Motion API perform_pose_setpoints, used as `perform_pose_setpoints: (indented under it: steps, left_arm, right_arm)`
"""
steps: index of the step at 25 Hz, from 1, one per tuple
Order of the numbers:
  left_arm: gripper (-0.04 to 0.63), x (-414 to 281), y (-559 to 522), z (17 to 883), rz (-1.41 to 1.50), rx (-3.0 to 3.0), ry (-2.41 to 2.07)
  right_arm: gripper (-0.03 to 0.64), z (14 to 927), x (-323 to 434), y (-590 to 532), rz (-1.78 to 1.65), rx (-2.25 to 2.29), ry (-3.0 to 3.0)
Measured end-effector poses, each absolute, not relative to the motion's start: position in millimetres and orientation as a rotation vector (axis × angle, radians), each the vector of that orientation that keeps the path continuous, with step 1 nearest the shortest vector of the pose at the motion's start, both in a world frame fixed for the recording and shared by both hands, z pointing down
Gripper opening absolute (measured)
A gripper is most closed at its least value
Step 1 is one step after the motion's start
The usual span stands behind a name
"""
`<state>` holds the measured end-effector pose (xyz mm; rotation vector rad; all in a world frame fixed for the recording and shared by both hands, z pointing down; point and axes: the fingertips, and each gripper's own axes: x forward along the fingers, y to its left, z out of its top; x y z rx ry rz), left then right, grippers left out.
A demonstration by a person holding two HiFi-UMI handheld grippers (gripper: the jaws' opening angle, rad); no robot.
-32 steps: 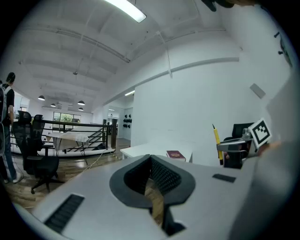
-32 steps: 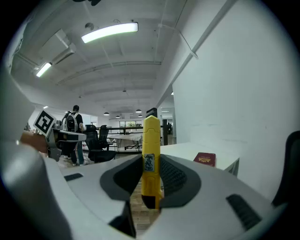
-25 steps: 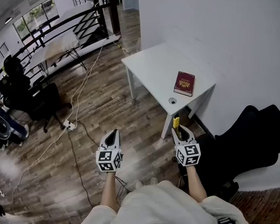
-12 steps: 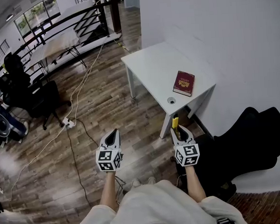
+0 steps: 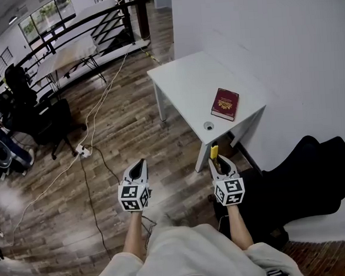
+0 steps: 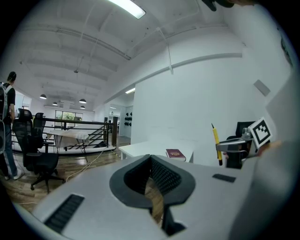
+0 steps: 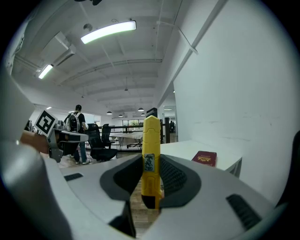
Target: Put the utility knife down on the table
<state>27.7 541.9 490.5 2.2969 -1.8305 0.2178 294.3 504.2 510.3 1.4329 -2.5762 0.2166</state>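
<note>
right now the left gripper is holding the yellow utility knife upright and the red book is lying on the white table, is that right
Not quite: the wrong gripper is named. The right gripper view shows the yellow utility knife upright between the jaws of the right gripper, while the left gripper holds nothing. The red book does lie on the white table.

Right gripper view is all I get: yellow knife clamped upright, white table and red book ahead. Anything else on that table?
Observer: Yes. The head view shows a small round thing on the table, beside the book near the front edge.
Operator: Am I over the table yet?
Observer: No. The right gripper with the knife looks short of its near corner, above the floor.
Operator: Left gripper?
Observer: Jaws together, nothing between them.
</note>
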Motion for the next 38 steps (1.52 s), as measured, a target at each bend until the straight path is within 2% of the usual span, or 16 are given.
perform_pose_setpoints:
  steps: [13, 38]
  left_arm:
    - [0.008, 4, 473, 505, 0.207, 2.28, -1.847]
    - [0.008, -113, 203, 506, 0.2, 2.319, -1.767]
  right_arm:
    - [0.109, 524, 274, 432, 0.221, 1.422, -2.575]
    - [0.109, 516, 157, 171, 0.221, 1.473, -2.519]
